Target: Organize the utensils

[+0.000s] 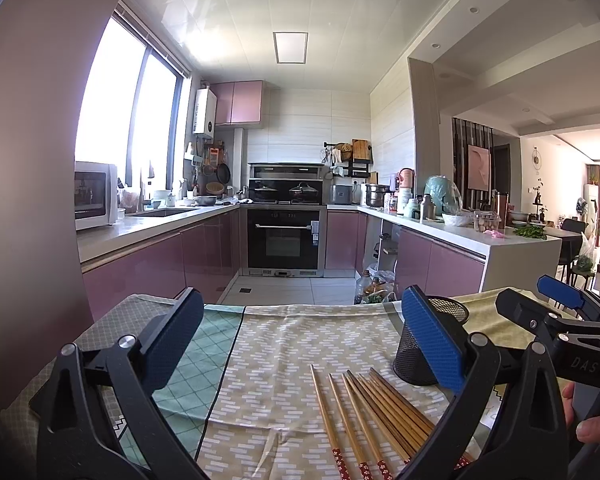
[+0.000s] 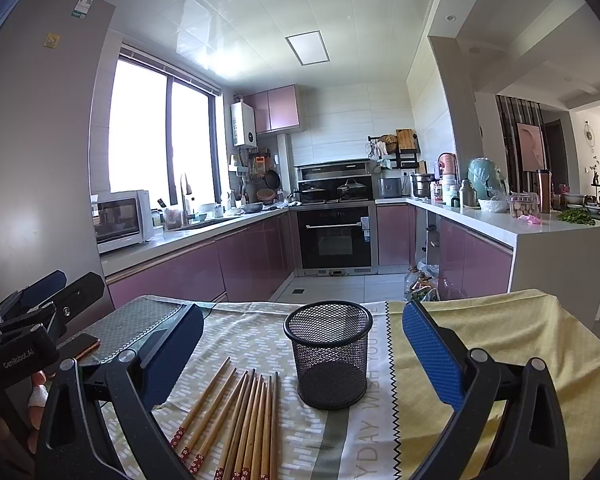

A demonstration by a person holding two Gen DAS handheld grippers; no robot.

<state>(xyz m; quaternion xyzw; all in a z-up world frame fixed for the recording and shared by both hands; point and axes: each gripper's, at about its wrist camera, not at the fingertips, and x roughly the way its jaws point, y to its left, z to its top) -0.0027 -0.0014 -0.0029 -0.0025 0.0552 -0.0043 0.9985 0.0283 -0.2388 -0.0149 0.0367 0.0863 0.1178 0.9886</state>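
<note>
Several wooden chopsticks [image 1: 376, 416] with red patterned ends lie side by side on the patterned cloth, also in the right wrist view as chopsticks [image 2: 244, 420]. A black mesh cup [image 2: 329, 354] stands upright and empty just right of them; the left wrist view shows the cup [image 1: 424, 344] partly behind my right-hand finger. My left gripper [image 1: 300, 344] is open above the cloth, chopsticks between and below its fingers. My right gripper [image 2: 300, 352] is open, with the cup standing between its fingers. Each gripper shows at the edge of the other's view: right gripper [image 1: 556, 300], left gripper [image 2: 48, 296].
The table carries a patchwork cloth [image 1: 276, 344] and a yellow cloth [image 2: 500, 328]. A phone [image 2: 78, 346] lies at the left on the table. Behind stands a kitchen with pink cabinets, an oven [image 2: 334, 236] and a cluttered counter [image 2: 516, 224].
</note>
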